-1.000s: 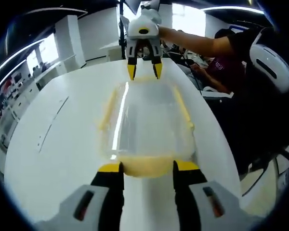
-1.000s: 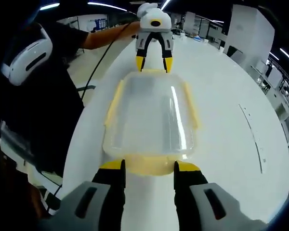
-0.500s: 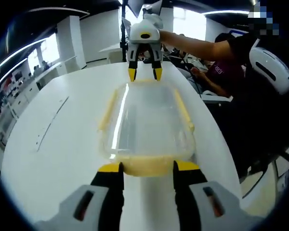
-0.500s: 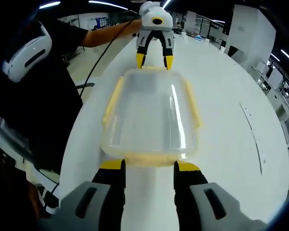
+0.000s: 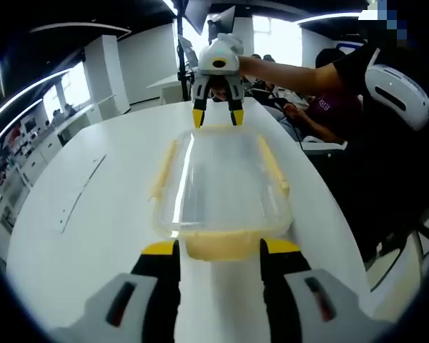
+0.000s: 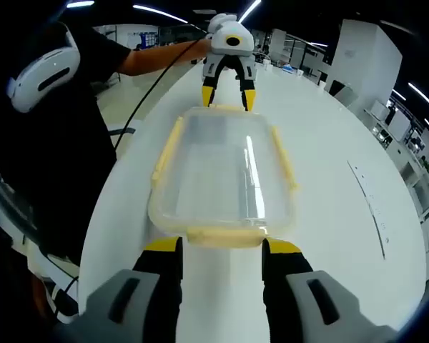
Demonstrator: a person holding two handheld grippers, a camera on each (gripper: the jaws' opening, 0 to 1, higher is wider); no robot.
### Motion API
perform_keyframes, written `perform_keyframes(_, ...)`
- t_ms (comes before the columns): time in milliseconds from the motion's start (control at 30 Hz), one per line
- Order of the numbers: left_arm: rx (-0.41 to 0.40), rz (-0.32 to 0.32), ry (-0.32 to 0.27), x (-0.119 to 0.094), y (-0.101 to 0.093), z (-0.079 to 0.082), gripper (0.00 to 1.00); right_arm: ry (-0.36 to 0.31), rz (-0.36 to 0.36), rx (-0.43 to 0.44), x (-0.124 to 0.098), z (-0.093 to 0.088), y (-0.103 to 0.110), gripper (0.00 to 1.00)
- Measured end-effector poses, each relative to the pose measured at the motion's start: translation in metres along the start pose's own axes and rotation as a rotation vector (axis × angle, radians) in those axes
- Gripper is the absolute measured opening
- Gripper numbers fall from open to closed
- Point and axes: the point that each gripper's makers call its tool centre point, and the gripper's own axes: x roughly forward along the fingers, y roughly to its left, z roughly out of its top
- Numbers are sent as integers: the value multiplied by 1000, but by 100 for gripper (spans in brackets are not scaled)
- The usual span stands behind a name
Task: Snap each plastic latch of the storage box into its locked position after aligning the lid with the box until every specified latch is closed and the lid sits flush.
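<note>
Large white table (image 5: 93, 214) (image 6: 329, 179): carries 1 clear rectangular plastic storage box (image 5: 222, 189) (image 6: 218, 179), lengthwise between the 2 tongs, clear lid (image 5: 225, 171) (image 6: 222, 164) on top.

Person in dark top (image 5: 386, 143) (image 6: 50, 157) stands at the table edge beside the box, white device strapped at the upper arm.

Yellow plastic latches: 1 along each long side (image 5: 162, 171) (image 5: 274, 166) (image 6: 168, 148) (image 6: 284, 156), 1 at each short end. Near-end latch (image 5: 218, 245) in the left gripper view sits between the left tongs (image 5: 218, 250); jaws spread, tips at either side of it, contact cannot be told. Near-end latch (image 6: 225, 236) in the right gripper view sits just ahead of the right tongs (image 6: 222, 249); jaws spread, flanking it.

Each tongs shows at the box's far end in the other view: right tongs (image 5: 217, 116), left tongs (image 6: 227, 96), yellow tips apart
</note>
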Motion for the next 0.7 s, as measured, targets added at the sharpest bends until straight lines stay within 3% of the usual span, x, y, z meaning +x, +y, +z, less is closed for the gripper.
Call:
perform_keyframes(100,-14,-8,-33,-3,0,5,46,-19,-5,4,-1,1,0,52)
perform_keyframes(233,-16,22,-80,-11,10,12,56,-50,-29,5,-1,2,3,58)
perform_keyframes(367,-73,43,-176,-13,17,26,53,-76,-53,10,-2,2,2,60)
perform_keyframes(533,-101,68,-211,-10,24,35,53,-118,-115,12,1,5,7,60)
perform_keyframes(700,-132,87,-203,-2,29,37,61,-140,-187,21,1,7,9,60)
